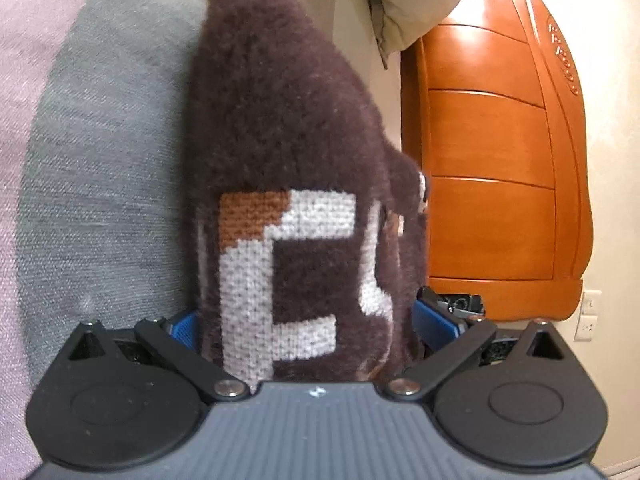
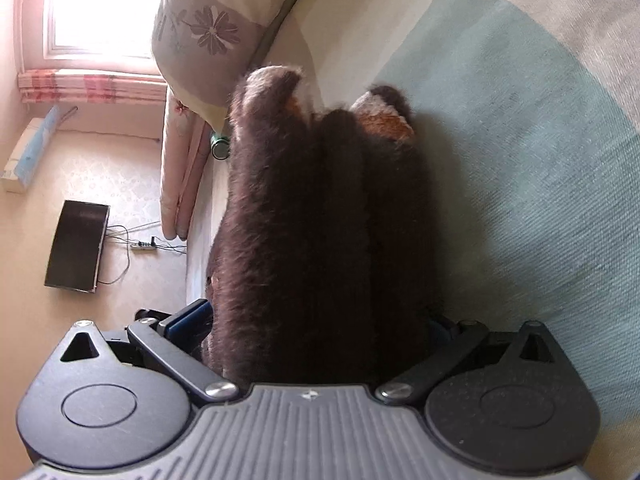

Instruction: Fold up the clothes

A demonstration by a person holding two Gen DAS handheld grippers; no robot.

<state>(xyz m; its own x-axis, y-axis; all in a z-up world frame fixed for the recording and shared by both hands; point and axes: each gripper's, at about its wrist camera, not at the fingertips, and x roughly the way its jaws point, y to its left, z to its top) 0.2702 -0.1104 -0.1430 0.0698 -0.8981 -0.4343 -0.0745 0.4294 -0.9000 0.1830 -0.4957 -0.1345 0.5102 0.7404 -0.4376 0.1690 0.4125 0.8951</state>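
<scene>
Brown fuzzy sweater (image 1: 288, 128) hangs bunched, clamped by both left gripper (image 1: 308, 320) and right gripper (image 2: 316, 320) fingers.

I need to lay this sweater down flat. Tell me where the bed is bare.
Bare bedspread lies to the right of the sweater in the right wrist view. It's crowded on the other side, where a pillow sits by the bed's edge. Both grippers clamp the sweater.

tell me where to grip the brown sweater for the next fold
Both grippers already clamp the sweater: left gripper on the bunched edge by the knit letter, right gripper on a thick gathered roll. Judging by that bulk, regrip a single flat edge, coming in level from the side with fingers straddling the hem.
</scene>
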